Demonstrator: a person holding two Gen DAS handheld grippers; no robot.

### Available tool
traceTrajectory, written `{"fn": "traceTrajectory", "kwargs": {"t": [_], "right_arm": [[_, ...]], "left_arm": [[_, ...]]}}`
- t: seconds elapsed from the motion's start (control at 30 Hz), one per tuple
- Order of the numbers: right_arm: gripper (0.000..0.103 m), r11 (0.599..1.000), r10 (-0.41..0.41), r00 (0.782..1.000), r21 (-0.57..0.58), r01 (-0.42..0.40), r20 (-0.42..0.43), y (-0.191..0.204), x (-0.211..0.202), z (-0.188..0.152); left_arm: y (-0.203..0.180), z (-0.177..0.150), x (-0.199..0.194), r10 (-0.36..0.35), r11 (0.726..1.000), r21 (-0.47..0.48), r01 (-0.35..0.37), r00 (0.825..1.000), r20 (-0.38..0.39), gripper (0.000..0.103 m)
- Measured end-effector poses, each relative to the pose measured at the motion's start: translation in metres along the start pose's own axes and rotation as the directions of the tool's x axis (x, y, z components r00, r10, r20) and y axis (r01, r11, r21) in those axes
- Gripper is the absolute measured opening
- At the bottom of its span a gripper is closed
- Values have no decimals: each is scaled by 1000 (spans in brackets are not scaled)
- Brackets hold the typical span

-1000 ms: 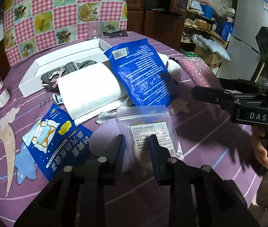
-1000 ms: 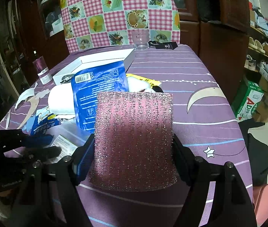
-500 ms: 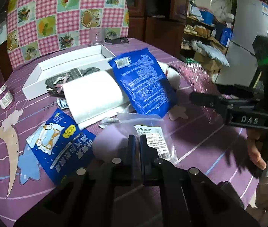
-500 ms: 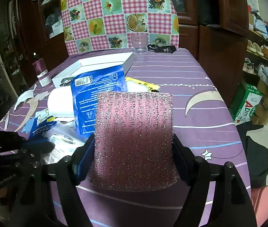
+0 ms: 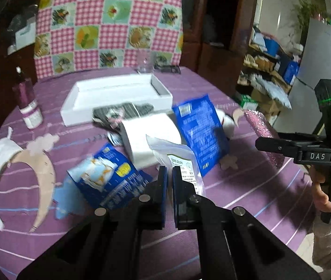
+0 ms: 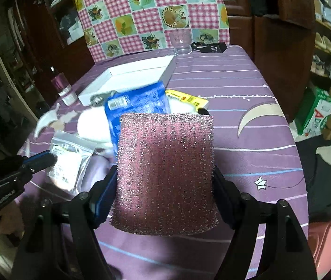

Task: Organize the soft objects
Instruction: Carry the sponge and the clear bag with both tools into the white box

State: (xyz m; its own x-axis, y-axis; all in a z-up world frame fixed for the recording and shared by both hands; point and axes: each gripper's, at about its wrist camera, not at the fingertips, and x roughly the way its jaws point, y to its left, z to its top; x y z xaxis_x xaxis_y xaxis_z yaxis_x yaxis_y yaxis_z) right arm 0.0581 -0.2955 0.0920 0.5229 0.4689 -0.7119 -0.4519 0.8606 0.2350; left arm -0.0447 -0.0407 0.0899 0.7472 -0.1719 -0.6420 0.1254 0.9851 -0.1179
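My left gripper (image 5: 169, 175) is shut on the lower edge of a clear plastic pouch (image 5: 177, 156) with a white label and holds it up off the purple tablecloth. In the right wrist view the same pouch (image 6: 69, 161) hangs at the left from the left gripper (image 6: 48, 158). My right gripper (image 6: 164, 182) is shut on a pink glittery sponge (image 6: 165, 170), held flat between both fingers above the table. The sponge (image 5: 261, 126) also shows at the right of the left wrist view.
A white open box (image 5: 118, 107) stands at the back, with plaid cloth (image 5: 123, 109) in front of it. A white soft pack (image 5: 149, 133), a blue bag (image 5: 200, 130) and a blue eye-mask pack (image 5: 109, 179) lie mid-table. A small bottle (image 5: 27, 107) stands left, a glass (image 5: 144, 63) at the far edge.
My left gripper closed on the clear pouch and lifted it off the table. My right gripper rose slightly, still gripping the sponge.
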Motion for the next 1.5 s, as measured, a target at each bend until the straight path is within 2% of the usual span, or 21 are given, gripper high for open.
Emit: {"fn": "traceTrajectory", "kwargs": {"t": [0.2, 0.37, 0.57, 0.63, 0.73, 0.87, 0.97, 1.07, 1.13, 1.23, 1.33, 1.43, 1.5], "right_arm": [[75, 998, 25, 1000, 63, -23, -18, 16, -13, 49], [75, 991, 56, 998, 125, -57, 6, 30, -10, 111], [75, 965, 116, 993, 235, -119, 25, 42, 29, 177], [75, 949, 161, 987, 274, -156, 5, 39, 50, 193], [75, 907, 259, 966, 351, -234, -25, 25, 86, 207], [75, 899, 246, 967, 386, -206, -58, 18, 131, 210], [75, 898, 231, 965, 408, -163, -123, 21, 173, 207], [75, 940, 174, 967, 325, -107, -187, 34, 206, 205], [76, 965, 122, 973, 253, -70, -195, 42, 219, 200], [77, 983, 1, 976, 181, 40, -217, 48, 235, 197], [77, 988, -63, 980, 127, 88, -188, 53, 232, 193], [80, 988, -59, 979, 127, 85, -194, 52, 232, 191], [82, 988, -43, 978, 134, 71, -204, 50, 232, 191]], "left_arm": [[11, 40, -28, 11, 1000, -12, -11, 998, 69, 3], [18, 87, -38, -15, 999, -37, 20, 991, 130, 3], [33, 142, -24, -36, 996, -74, 50, 982, 184, 3], [48, 154, -12, -20, 990, -134, 47, 981, 193, 3], [75, 162, 12, -11, 974, -219, 53, 982, 187, 3], [108, 176, 70, -30, 948, -310, 72, 990, 140, 3], [124, 181, 108, -19, 935, -351, 51, 995, 93, 3], [146, 177, 146, 28, 918, -397, -21, 1000, 13, 3], [160, 170, 166, 43, 909, -414, -55, 998, -39, 3], [176, 160, 183, 76, 894, -435, -108, 993, -89, 3], [181, 153, 196, 29, 893, -442, -86, 990, -136, 3], [179, 147, 209, 20, 891, -441, -111, 978, -207, 3], [177, 142, 221, 45, 893, -419, -164, 959, -279, 3]]}}
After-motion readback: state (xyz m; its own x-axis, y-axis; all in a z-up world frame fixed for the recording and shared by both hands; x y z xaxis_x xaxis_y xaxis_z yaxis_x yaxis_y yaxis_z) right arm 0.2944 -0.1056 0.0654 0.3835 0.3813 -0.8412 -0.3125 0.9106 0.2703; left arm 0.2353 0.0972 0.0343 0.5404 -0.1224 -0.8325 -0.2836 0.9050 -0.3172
